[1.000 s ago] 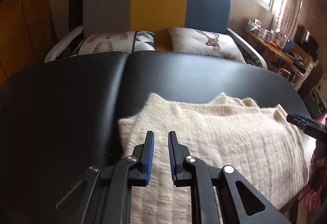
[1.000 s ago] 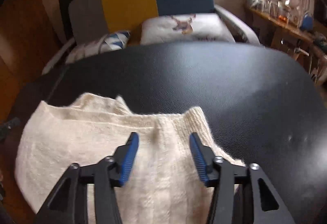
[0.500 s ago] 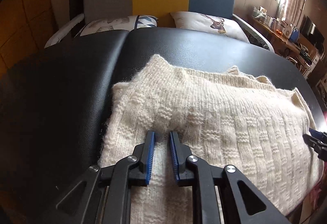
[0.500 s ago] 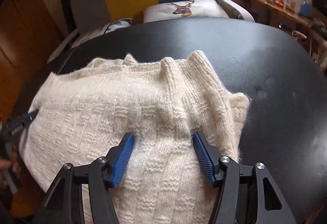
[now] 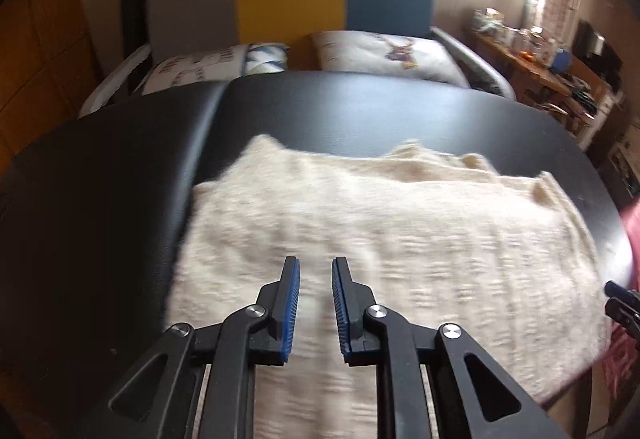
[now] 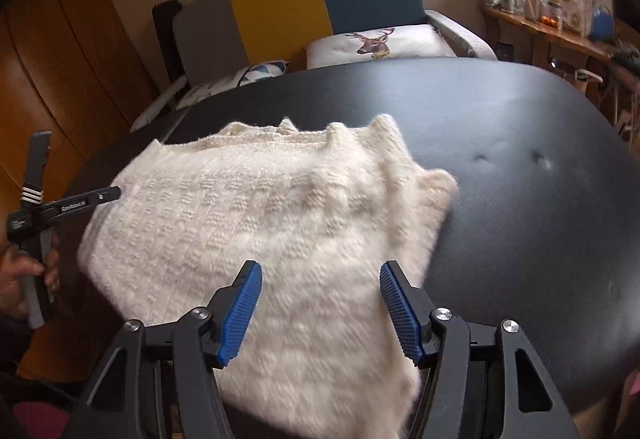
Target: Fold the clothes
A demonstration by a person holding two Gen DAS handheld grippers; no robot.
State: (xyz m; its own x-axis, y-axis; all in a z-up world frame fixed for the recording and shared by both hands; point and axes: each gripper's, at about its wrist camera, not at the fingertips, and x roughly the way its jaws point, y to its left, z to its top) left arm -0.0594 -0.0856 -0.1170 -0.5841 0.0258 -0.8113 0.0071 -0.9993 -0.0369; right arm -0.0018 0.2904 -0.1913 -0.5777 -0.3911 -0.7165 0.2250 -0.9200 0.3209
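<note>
Hovering over cream sweater (image 5: pixel 400 239), right gripper (image 6: pixel 320 295) jaws just widening

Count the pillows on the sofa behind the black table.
2. A deer-print pillow lies below the sofa's blue back panel; a patterned pillow with blue triangles lies below the grey panel. The table edge may hide others.

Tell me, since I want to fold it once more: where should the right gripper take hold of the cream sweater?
Probably the near right corner of the cream sweater, approached from the table's near edge, low and level. There the knit lies over the black table edge, so one finger could slip beneath. The right gripper stands open above it.
</note>
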